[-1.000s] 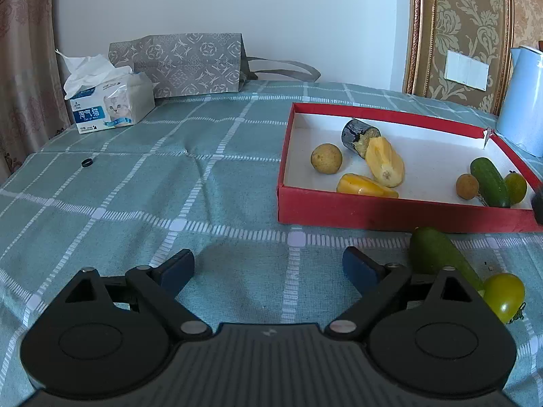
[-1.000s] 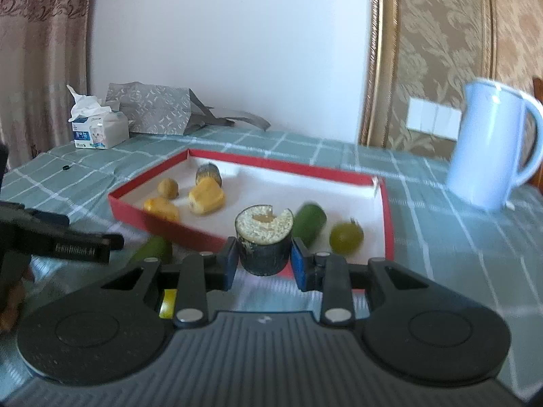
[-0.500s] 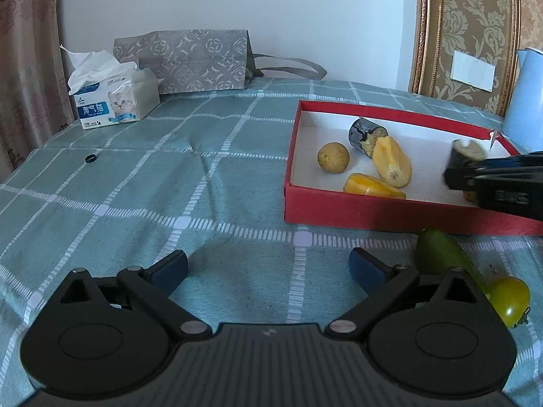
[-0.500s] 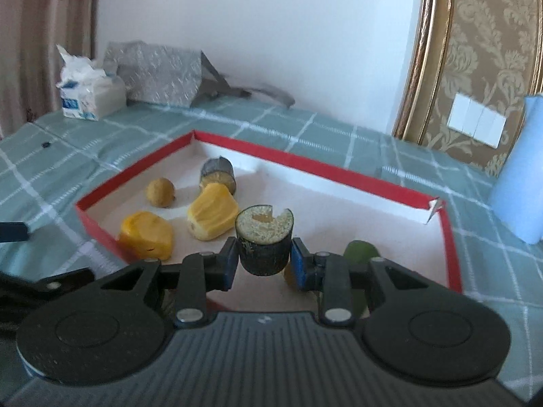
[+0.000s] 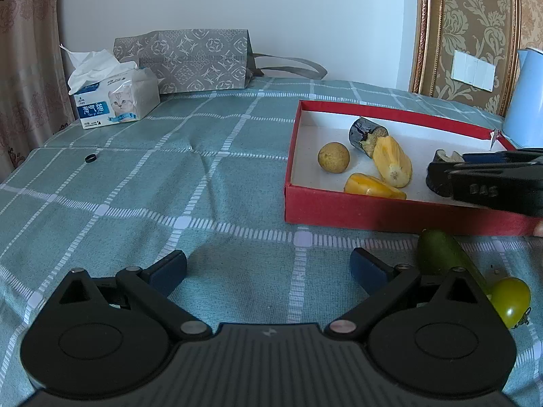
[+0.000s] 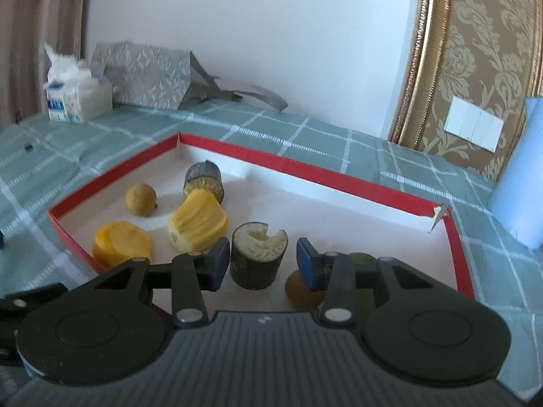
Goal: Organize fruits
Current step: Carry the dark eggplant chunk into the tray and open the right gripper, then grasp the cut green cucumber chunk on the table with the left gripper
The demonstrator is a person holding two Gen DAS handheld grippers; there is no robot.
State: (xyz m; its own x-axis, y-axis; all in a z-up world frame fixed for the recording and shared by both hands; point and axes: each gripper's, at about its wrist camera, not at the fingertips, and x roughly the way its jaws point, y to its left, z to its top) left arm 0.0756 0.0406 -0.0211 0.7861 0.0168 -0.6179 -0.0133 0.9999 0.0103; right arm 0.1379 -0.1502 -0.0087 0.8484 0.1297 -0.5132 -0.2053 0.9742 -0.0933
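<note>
my right gripper sits low over the red tray, its jaws parted with a clear gap on each side of the dark cylinder piece, so they grip nothing. that piece stands upright on the tray's white floor, pale cut face up with a notch in it, near the tray's near edge and roughly midway along it. from the left wrist view the right gripper reaches in over the tray's near right part with the same dark piece at its tips.

my left gripper hovers over the green checked tablecloth just before the tray's near wall, jaws wide apart and holding nothing.

in the tray's left half lie a small round yellow-brown fruit, two yellow chunks and a second dark cylinder lying on its side behind them. a green fruit and an orange-brown one show partly behind my right fingers.

outside the tray, by its near right corner, a green cucumber-like fruit and a green tomato rest on the cloth. a tissue box and a grey patterned bag stand at the table's far left; a pale blue jug stands at the far right.
</note>
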